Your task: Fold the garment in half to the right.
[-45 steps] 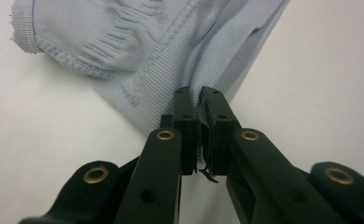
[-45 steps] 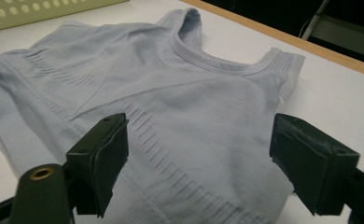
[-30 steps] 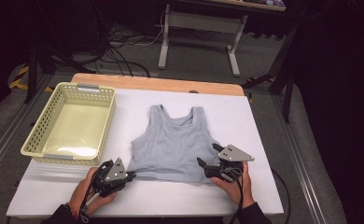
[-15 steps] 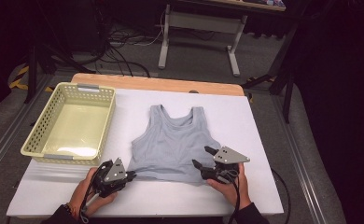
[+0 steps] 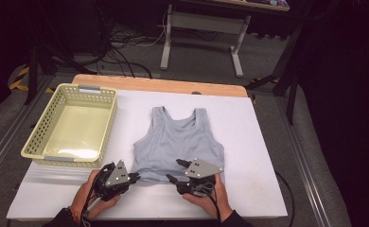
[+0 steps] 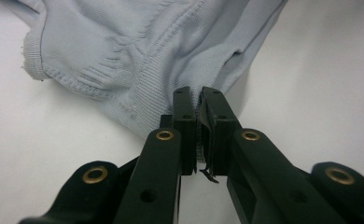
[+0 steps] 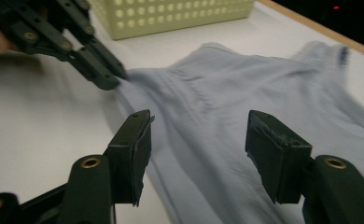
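Two hand-held grippers: at tank top hem
Left hand-held gripper (image 6: 198, 105): clamped on grey tank top (image 5: 180, 142) hem corner
Right hand-held gripper (image 7: 196, 140): jaws apart, just been closing, above fabric
Writing: none legible
Bench (image 5: 263, 142): white

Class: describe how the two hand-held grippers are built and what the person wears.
Each gripper, left and right, is black with a grey three-cornered plate on top and a trailing black cable. The jaws are flat black blocks on arms with brass-coloured rivets. The sleeves are dark.

a pale grey ribbed tank top (image 5: 180, 144) lies flat, straps away, mid-table.
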The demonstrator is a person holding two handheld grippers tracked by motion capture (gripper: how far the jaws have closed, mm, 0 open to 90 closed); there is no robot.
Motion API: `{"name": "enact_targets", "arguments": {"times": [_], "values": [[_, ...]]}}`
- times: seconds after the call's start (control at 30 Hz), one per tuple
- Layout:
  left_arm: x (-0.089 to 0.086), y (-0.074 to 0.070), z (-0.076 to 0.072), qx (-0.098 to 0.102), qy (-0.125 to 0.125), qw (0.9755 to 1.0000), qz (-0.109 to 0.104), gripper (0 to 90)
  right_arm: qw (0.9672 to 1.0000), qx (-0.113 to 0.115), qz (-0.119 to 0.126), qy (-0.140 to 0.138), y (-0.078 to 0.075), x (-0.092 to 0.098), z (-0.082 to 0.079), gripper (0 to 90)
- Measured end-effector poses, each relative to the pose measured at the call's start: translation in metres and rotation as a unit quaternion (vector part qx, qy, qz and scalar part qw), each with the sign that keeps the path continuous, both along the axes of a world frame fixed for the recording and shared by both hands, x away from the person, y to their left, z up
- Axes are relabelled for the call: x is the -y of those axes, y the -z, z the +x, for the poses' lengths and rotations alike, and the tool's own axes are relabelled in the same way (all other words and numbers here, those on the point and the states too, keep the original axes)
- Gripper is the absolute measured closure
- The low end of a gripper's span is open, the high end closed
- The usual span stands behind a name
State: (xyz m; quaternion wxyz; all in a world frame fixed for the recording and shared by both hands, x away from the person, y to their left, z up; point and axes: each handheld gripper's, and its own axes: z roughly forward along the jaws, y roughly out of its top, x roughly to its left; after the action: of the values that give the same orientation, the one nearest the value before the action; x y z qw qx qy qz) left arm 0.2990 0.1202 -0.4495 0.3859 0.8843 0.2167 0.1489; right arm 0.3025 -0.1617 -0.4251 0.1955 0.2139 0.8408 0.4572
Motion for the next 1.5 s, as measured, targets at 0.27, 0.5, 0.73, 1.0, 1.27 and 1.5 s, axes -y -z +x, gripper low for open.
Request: {"name": "enact_targets", "arguments": {"times": [0.27,0.5,0.73,1.0,1.27,1.5], "values": [[-0.002,-0.004,-0.001,0.004,-0.002,0.9999,-0.011,84.9,0.9981,0.005,-0.028,-0.055,0.011,-0.050,-0.004,42.2],[-0.004,-0.007,-0.001,0.003,0.001,0.9997,-0.023,85.0,0.9938,0.025,-0.089,-0.063,0.032,-0.084,-0.002,42.7],[-0.002,-0.010,-0.003,0.003,0.006,0.9995,-0.031,85.2,0.9910,0.056,-0.116,-0.038,0.038,-0.092,0.001,60.1],[-0.007,-0.013,0.002,-0.007,-0.017,0.9975,-0.068,73.1,0.9907,0.054,-0.119,-0.039,0.041,-0.088,0.002,85.2],[0.006,-0.012,0.027,-0.021,-0.124,0.9875,-0.095,41.6,0.9912,0.059,-0.112,-0.038,0.042,-0.086,-0.003,85.3],[0.021,0.001,0.049,-0.036,-0.169,0.9825,-0.070,30.2,0.9920,0.060,-0.104,-0.038,0.042,-0.081,-0.009,85.3]]}}
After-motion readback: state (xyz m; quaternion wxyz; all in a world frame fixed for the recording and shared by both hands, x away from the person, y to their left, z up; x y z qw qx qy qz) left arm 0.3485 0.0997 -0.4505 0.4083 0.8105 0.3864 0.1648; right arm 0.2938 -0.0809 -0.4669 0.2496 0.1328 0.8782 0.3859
